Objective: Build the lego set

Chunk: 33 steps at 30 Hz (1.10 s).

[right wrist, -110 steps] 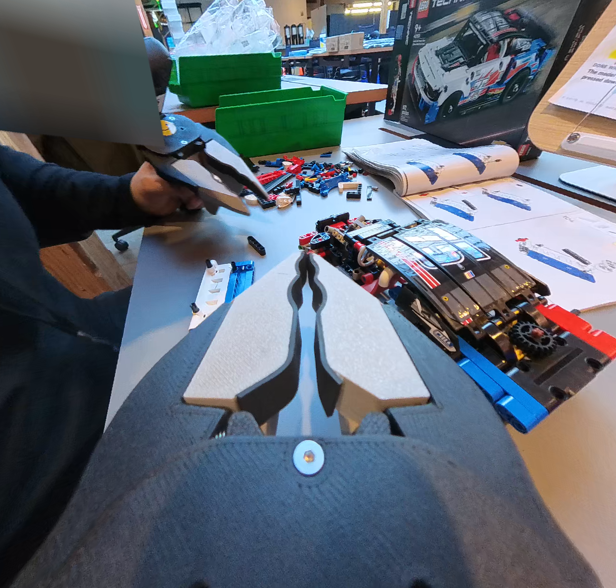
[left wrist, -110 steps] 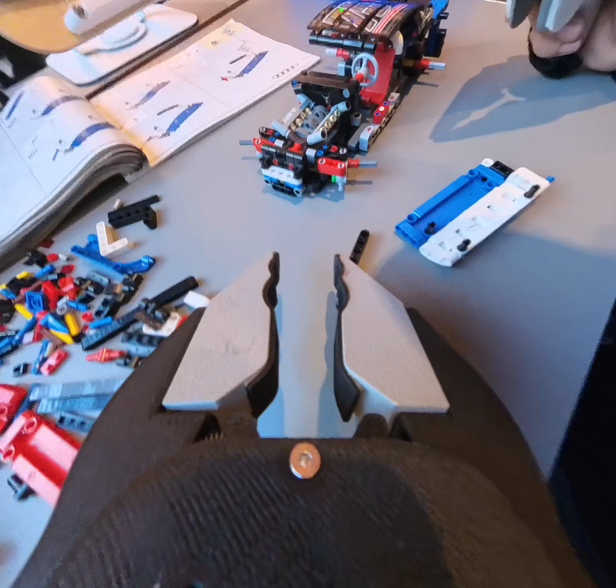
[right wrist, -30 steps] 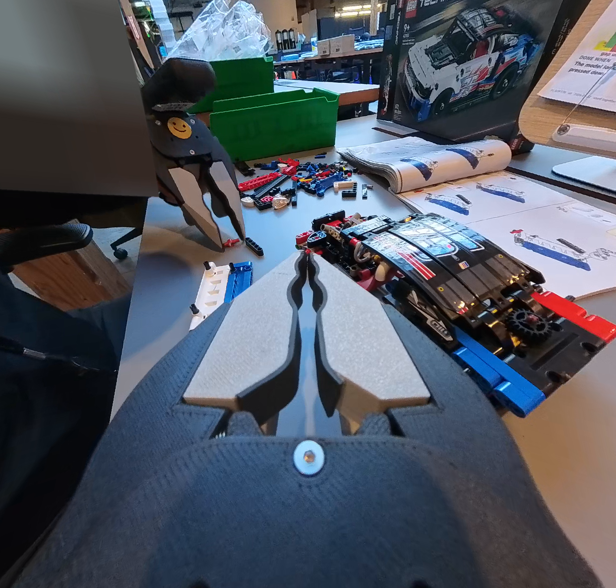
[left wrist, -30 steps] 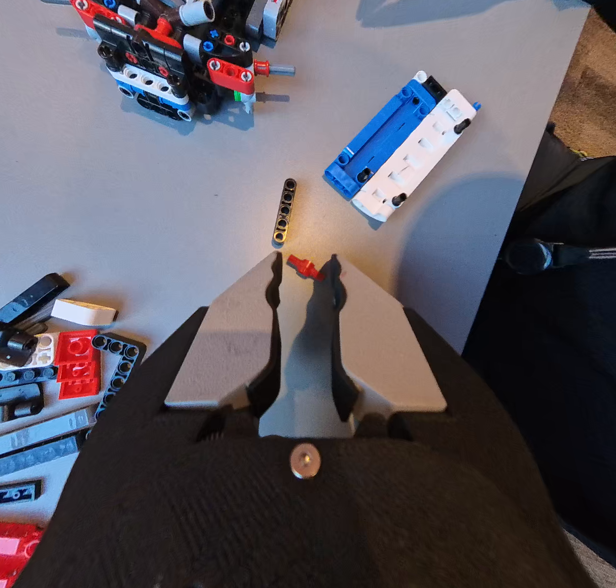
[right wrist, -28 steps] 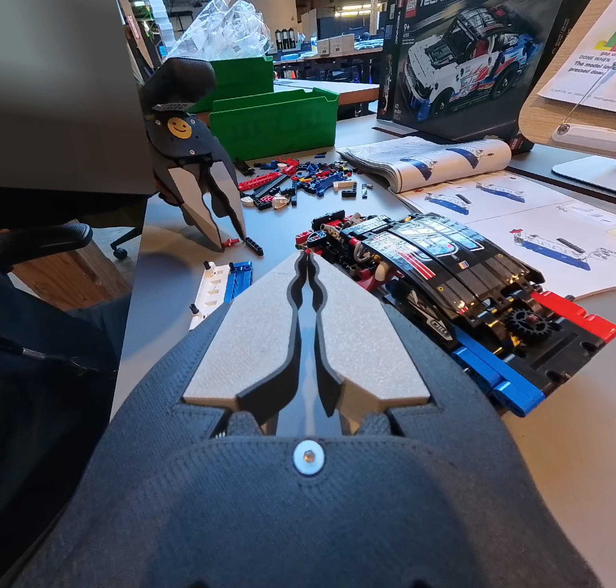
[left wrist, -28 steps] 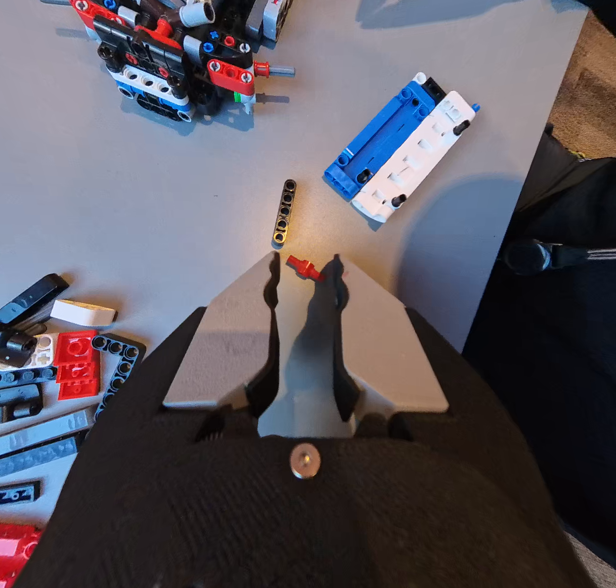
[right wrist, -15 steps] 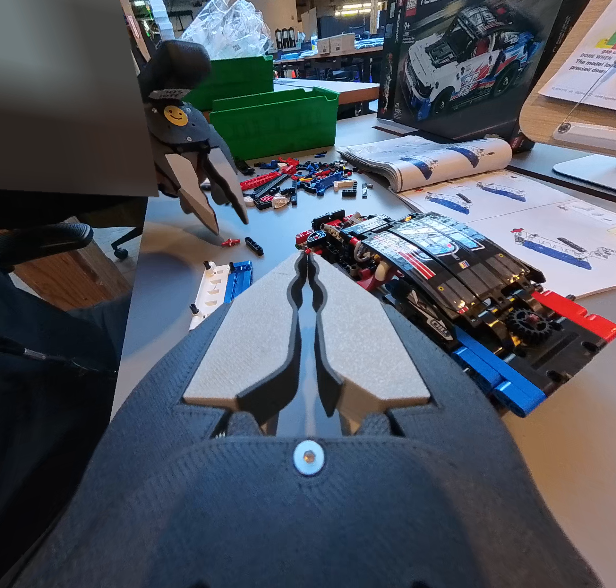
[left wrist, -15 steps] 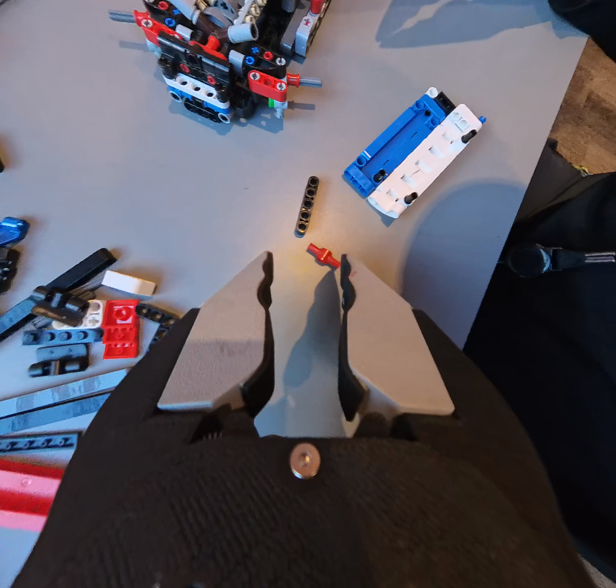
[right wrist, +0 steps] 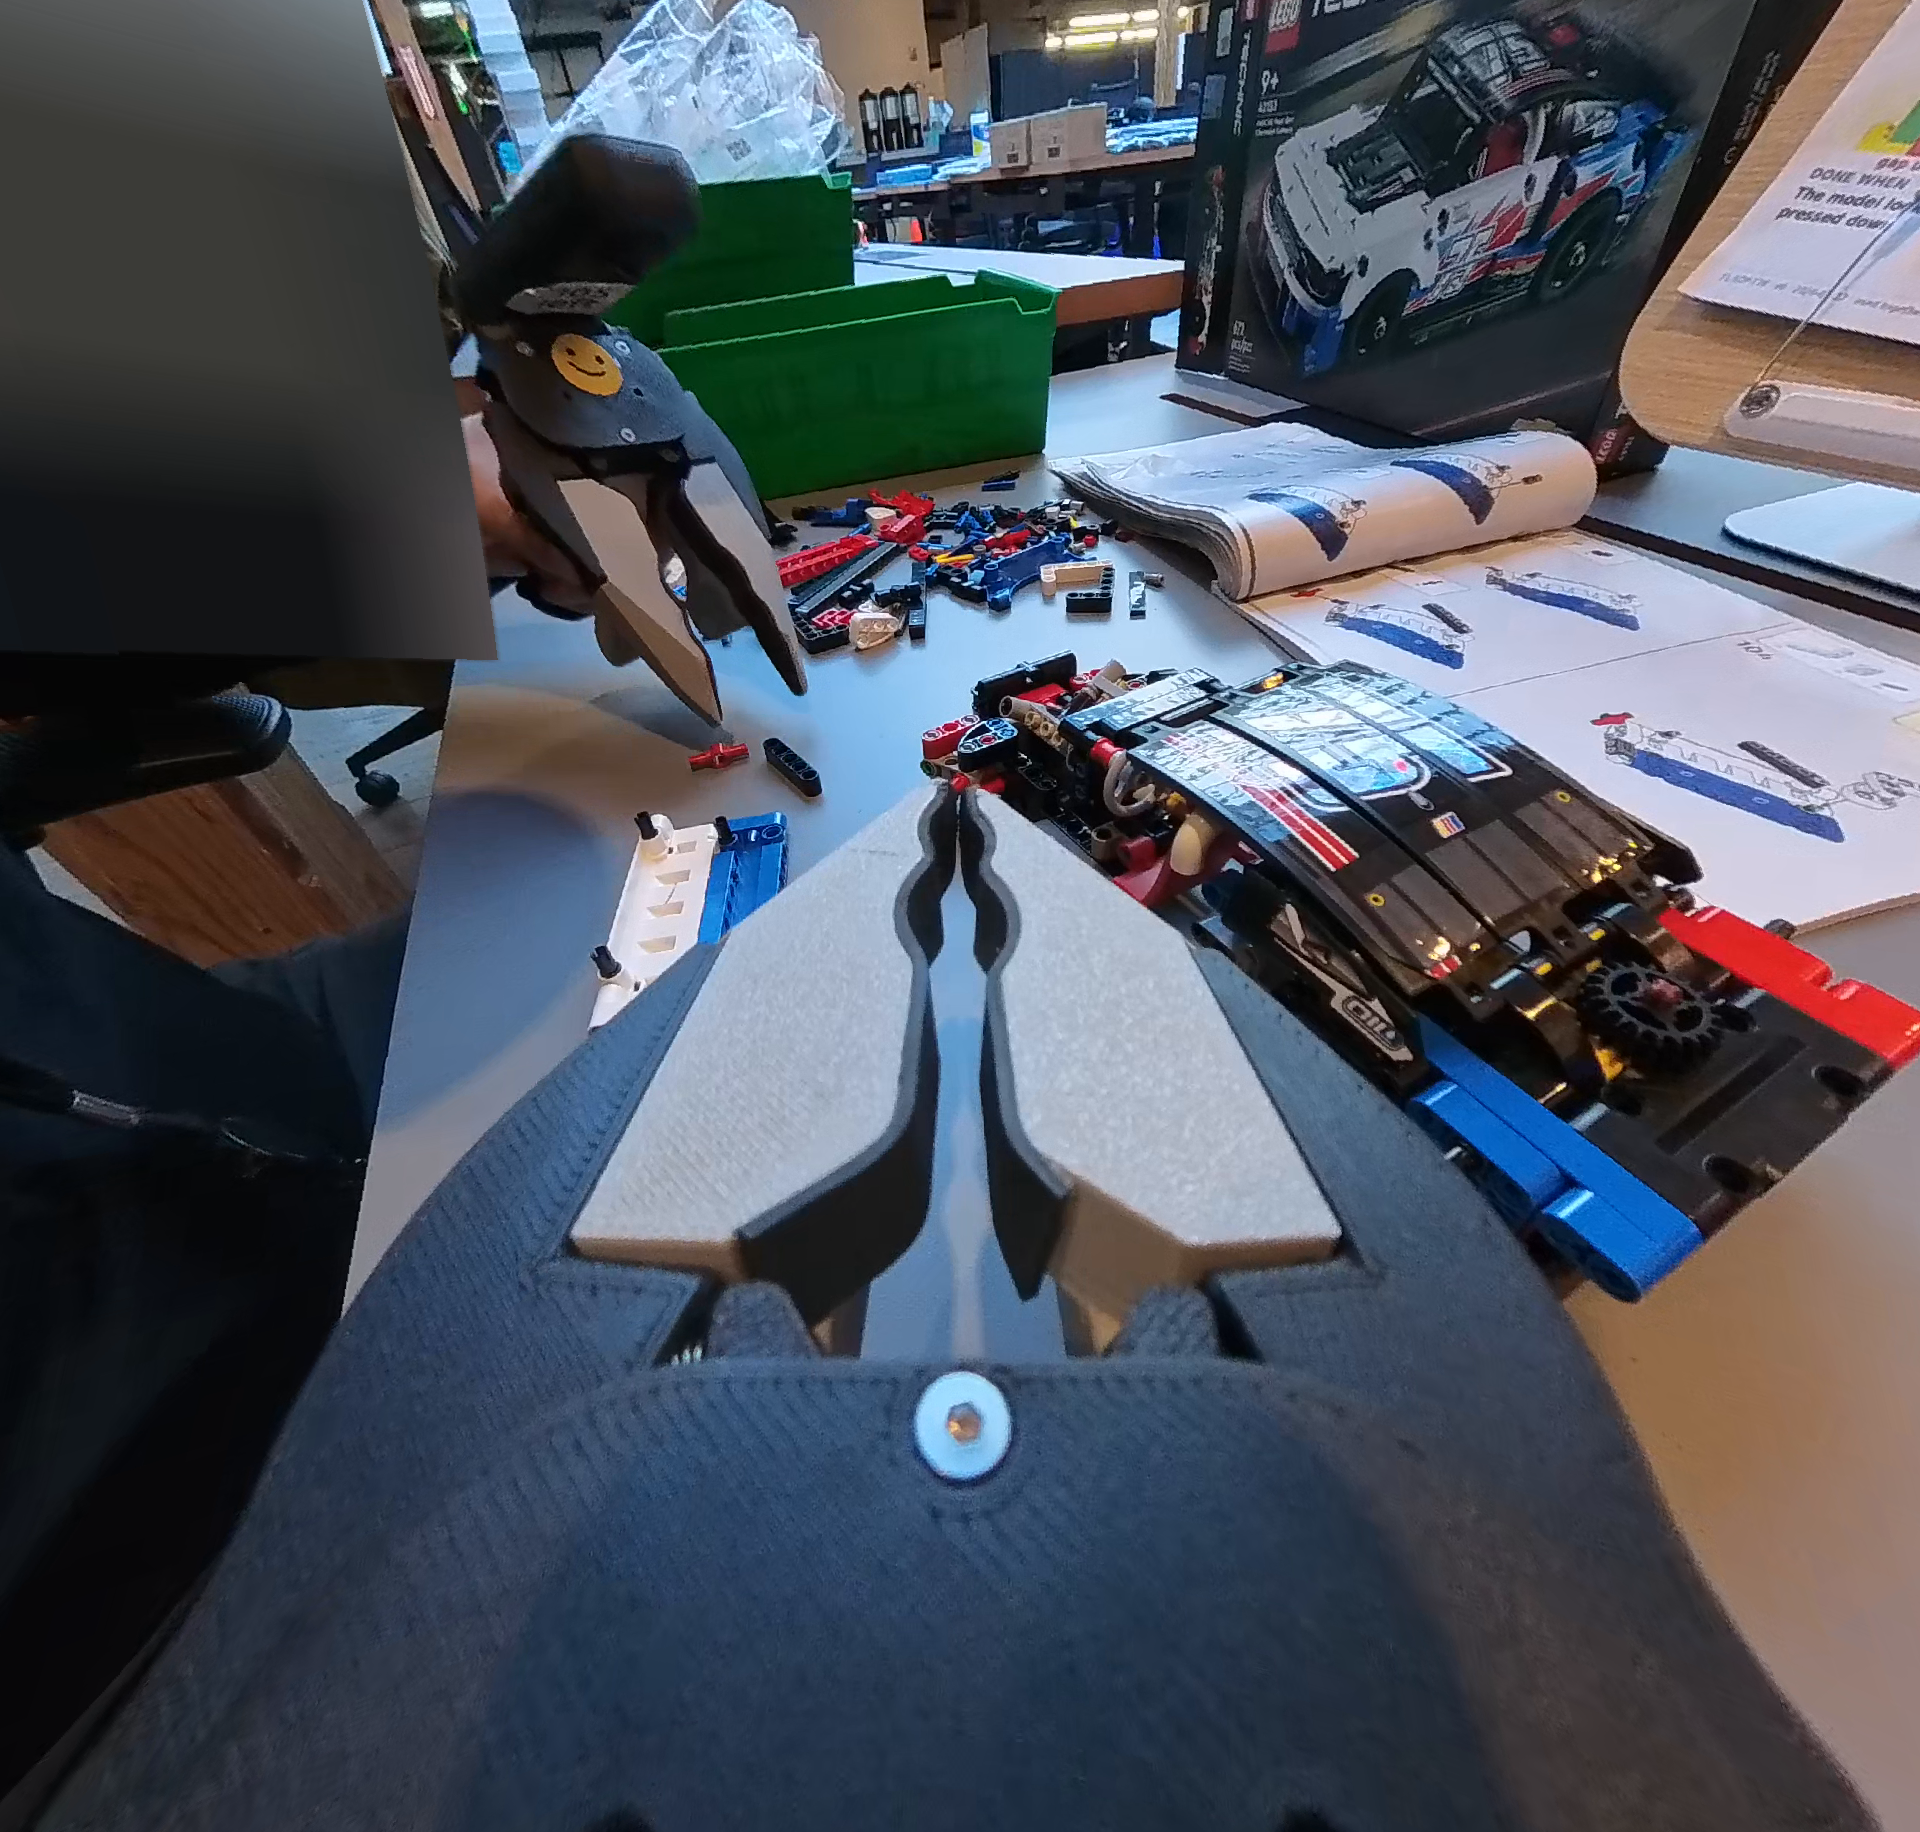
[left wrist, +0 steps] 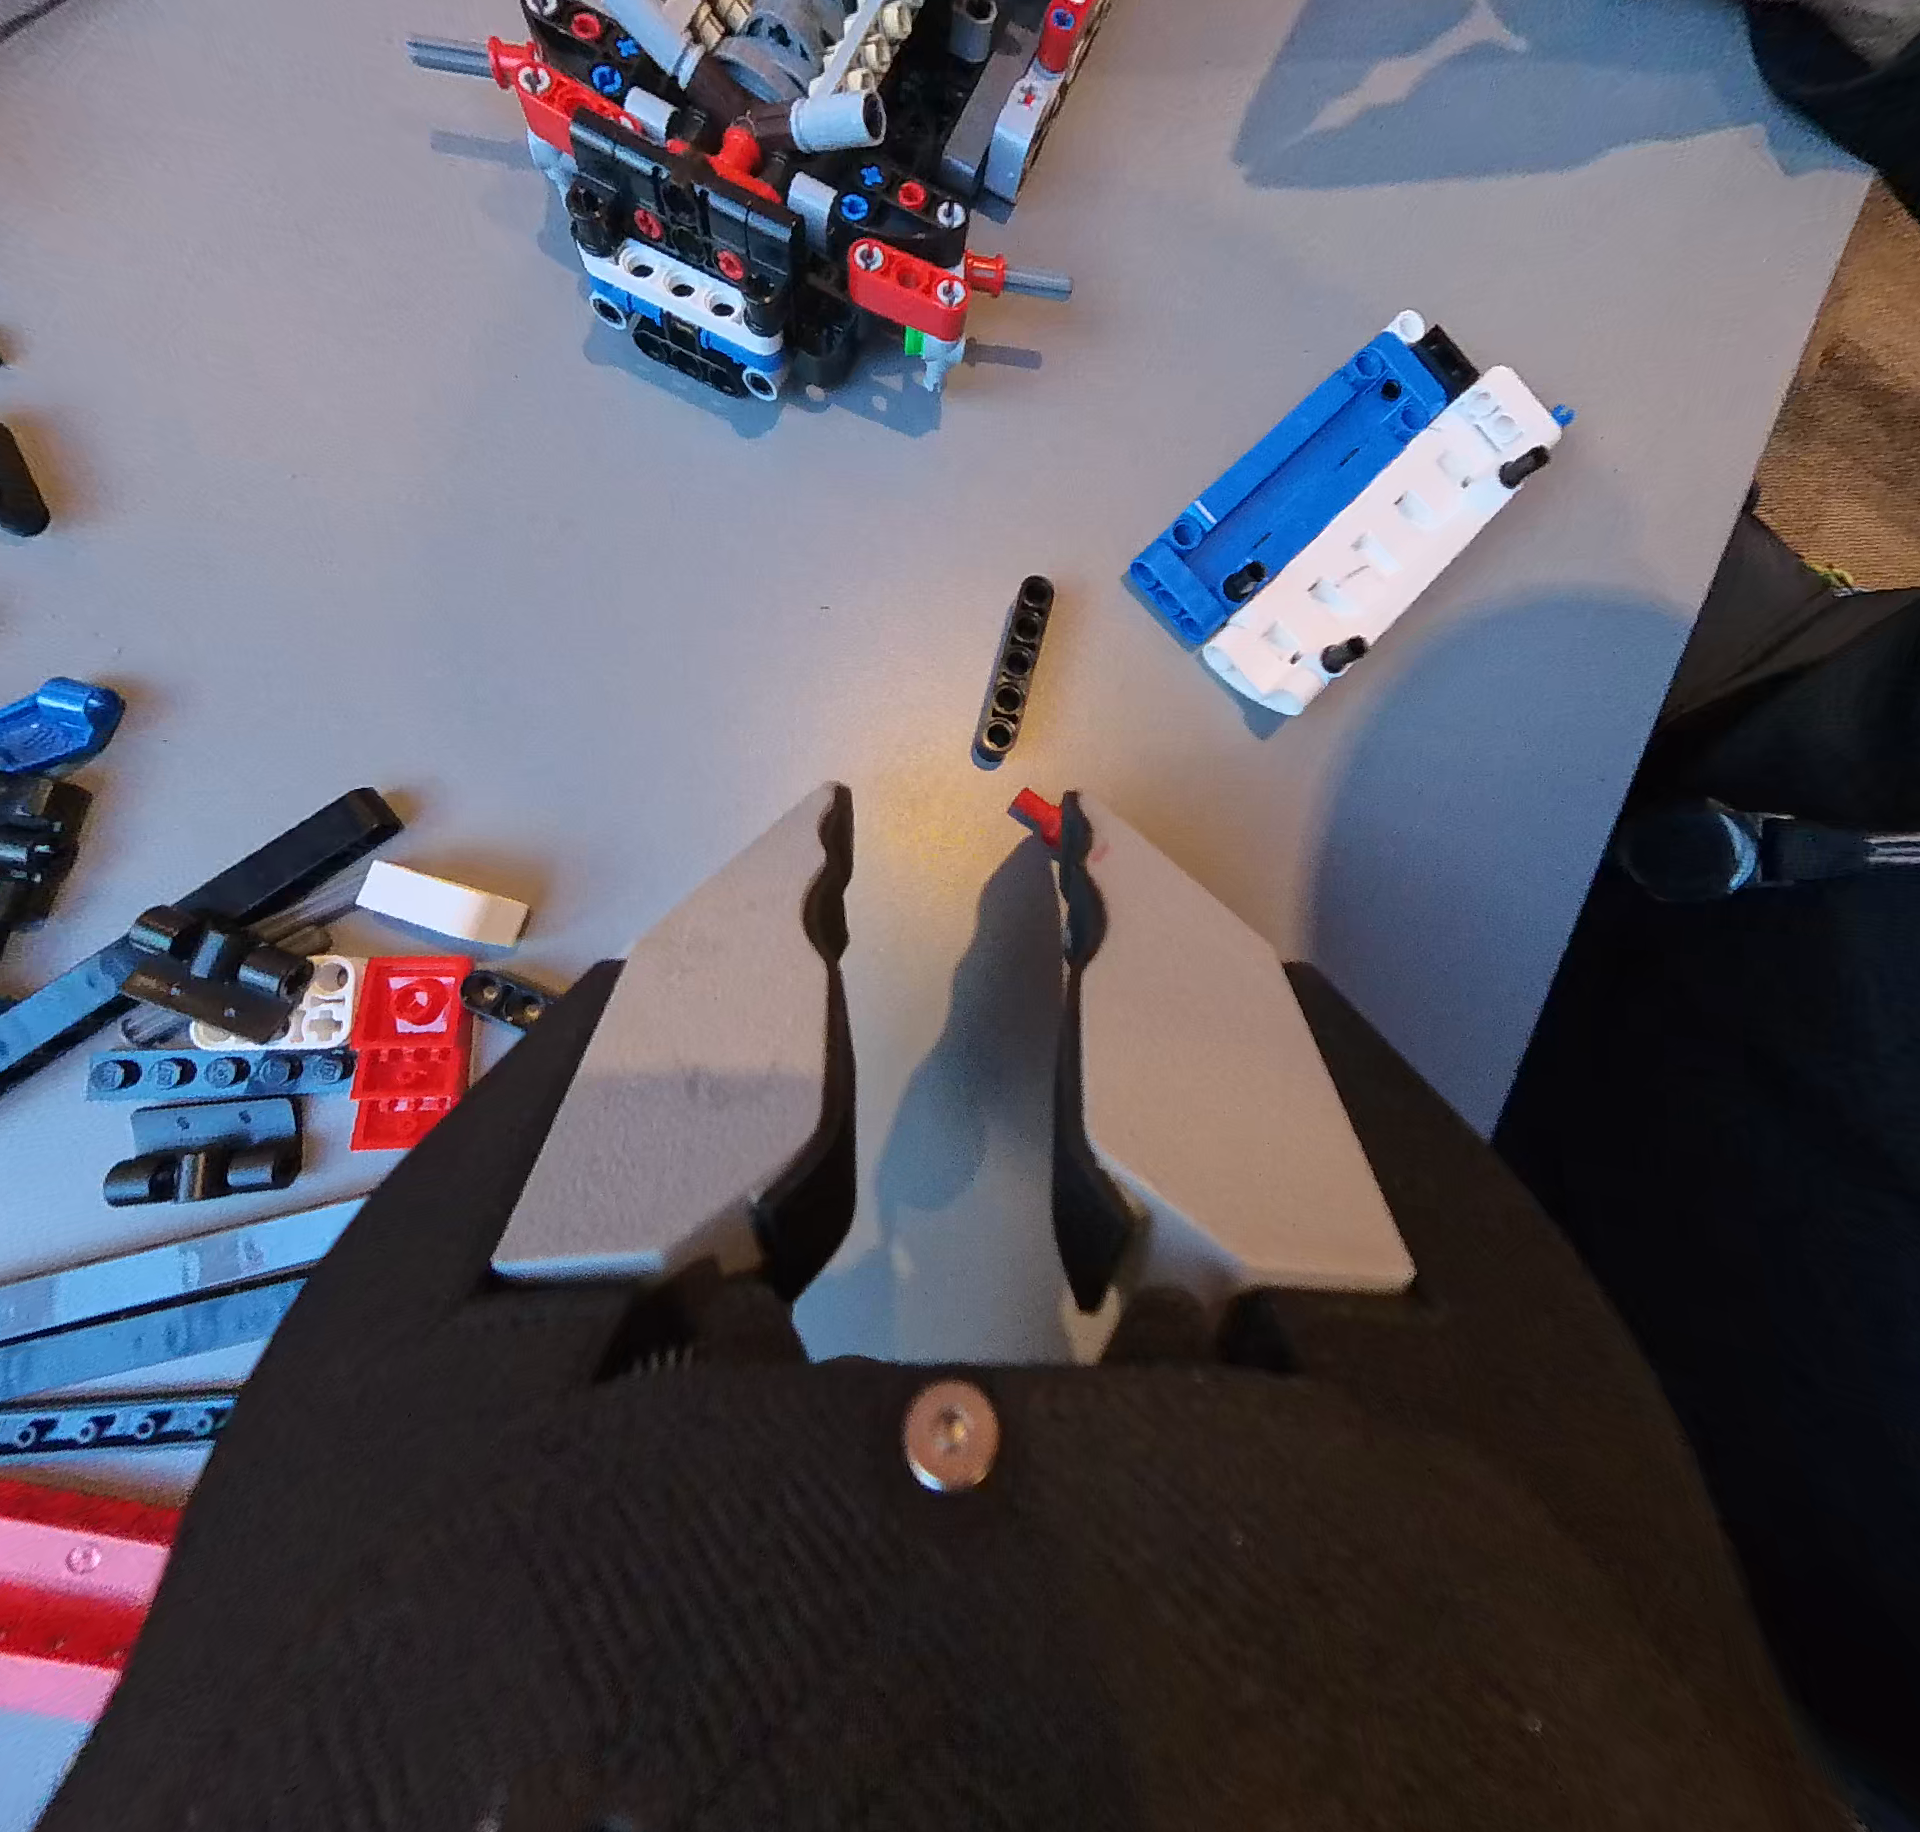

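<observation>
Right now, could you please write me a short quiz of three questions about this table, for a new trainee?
1. True or false: the left gripper holds the red pin.
2. Which lies nearer the red pin: A) black beam, B) blue-and-white panel?
3. Fill in: the right gripper has its jaws ____.

Key: 1 false, it lies on the table by one fingertip; 2 A; 3 shut, empty.

Red pin (left wrist: pixel 1036 811), black beam (left wrist: pixel 1015 668)
</observation>
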Motion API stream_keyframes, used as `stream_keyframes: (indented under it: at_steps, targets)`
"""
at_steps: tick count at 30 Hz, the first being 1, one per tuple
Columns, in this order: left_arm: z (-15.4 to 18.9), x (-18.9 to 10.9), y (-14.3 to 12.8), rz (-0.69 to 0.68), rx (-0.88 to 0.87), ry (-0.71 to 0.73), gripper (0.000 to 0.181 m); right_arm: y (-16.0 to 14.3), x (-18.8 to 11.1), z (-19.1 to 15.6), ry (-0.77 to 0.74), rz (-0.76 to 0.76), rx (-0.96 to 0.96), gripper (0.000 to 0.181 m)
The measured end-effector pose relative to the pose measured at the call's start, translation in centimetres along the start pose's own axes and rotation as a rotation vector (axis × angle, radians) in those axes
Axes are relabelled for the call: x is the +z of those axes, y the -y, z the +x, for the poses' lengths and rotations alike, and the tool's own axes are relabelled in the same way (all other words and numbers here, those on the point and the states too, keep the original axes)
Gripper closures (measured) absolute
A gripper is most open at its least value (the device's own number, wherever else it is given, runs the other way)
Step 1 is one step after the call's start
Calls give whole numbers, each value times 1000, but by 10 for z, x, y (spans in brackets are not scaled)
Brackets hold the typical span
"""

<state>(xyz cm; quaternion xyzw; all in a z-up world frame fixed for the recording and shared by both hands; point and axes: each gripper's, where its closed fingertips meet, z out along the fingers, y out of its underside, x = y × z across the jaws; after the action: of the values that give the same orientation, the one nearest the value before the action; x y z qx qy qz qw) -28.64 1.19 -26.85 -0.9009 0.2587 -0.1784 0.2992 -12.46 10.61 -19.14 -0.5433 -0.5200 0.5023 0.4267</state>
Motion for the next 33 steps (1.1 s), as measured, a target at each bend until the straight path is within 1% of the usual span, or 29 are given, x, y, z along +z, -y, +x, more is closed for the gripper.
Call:
stream_keyframes:
  at_steps: [5,8,10,13,15,18,21,23,26,29,33]
  targets:
    - [2,-4,0,14,-12,9,145,-1,1,-2,13,-5,-5,181]
    - [12,-10,4,25,5,9,145,-3,3,-7,30,-23,-22,181]
    - [21,-12,7,24,32,7,146,-6,5,-12,53,-44,-40,181]
    - [43,-10,12,29,99,-35,157,-13,10,-18,75,-97,-78,181]
    - [61,-6,9,-5,136,-88,161,-18,13,-22,85,-132,-99,181]
    - [79,6,-1,-79,198,-118,164,-24,16,-24,95,-175,-109,181]
    - [79,19,-6,-137,253,-70,164,-27,18,-24,95,-194,-110,181]
    - [77,26,-5,-148,270,-45,167,-27,18,-23,95,-195,-108,181]
    - [80,34,0,-146,280,-46,169,-28,19,-23,97,-207,-90,181]
    - [79,39,6,-136,296,-31,172,-36,22,-23,103,-264,-87,181]
    - [79,44,12,-128,290,-44,173,-50,27,-27,110,-360,-132,180]
